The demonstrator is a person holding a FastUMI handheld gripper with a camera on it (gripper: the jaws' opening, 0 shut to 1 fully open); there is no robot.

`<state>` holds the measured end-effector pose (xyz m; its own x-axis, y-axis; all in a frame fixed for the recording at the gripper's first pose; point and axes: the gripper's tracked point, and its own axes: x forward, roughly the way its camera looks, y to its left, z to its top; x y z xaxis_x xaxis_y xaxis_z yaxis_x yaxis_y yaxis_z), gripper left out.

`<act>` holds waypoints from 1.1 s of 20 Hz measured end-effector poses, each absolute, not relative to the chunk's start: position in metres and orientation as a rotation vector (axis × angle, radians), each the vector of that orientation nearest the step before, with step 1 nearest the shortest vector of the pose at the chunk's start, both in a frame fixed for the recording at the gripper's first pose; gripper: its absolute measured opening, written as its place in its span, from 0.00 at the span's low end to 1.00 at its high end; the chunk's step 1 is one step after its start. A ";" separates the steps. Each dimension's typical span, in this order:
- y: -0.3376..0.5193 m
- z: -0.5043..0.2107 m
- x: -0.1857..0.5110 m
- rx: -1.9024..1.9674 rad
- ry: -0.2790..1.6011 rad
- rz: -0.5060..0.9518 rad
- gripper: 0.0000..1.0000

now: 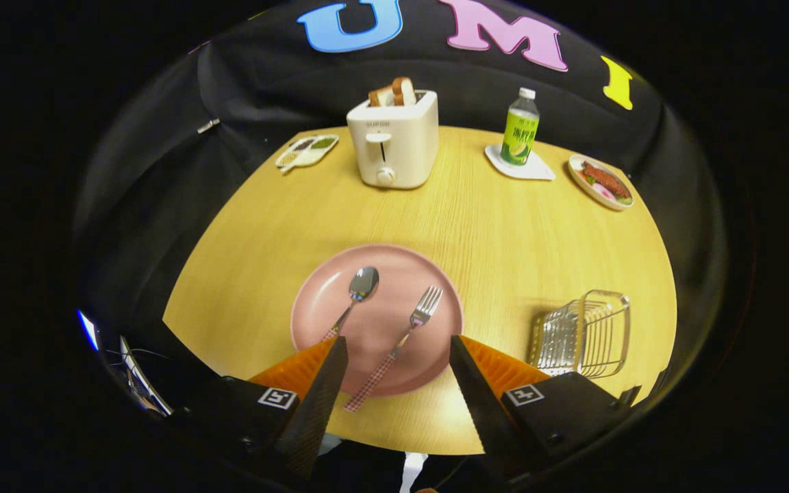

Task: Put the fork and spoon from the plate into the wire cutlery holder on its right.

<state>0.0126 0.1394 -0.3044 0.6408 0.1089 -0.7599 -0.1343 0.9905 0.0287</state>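
While gripper (398, 349) hangs with jaws spread wide, empty: fork (405, 337) and spoon (357, 294) on plate (319, 315) near front table (490, 226) edge; wire cutlery holder (583, 335) right.

My claw (398, 342) hangs wide open over the pink plate (429, 274), low in the frame. The fork (405, 339) lies between its fingers, the spoon (357, 294) by the left one. The wire cutlery holder (583, 334) sits lower right.

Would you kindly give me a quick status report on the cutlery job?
Hand-held gripper open, above the plate's near edge. Fork and spoon lie on the pink plate. Wire cutlery holder empty, path unobstructed.
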 end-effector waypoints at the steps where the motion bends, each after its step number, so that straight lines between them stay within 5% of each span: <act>1: 0.142 -0.317 0.011 -0.043 0.894 0.137 0.92; 10: 0.157 -0.376 0.009 0.000 1.092 0.105 0.66; 18: 0.153 -0.388 0.001 0.083 1.212 0.066 0.15; 22: 0.144 -0.373 -0.001 0.123 1.220 0.081 0.12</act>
<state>-0.0015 0.1437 -0.3731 0.3419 0.1276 -0.9310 0.0041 0.9905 0.1372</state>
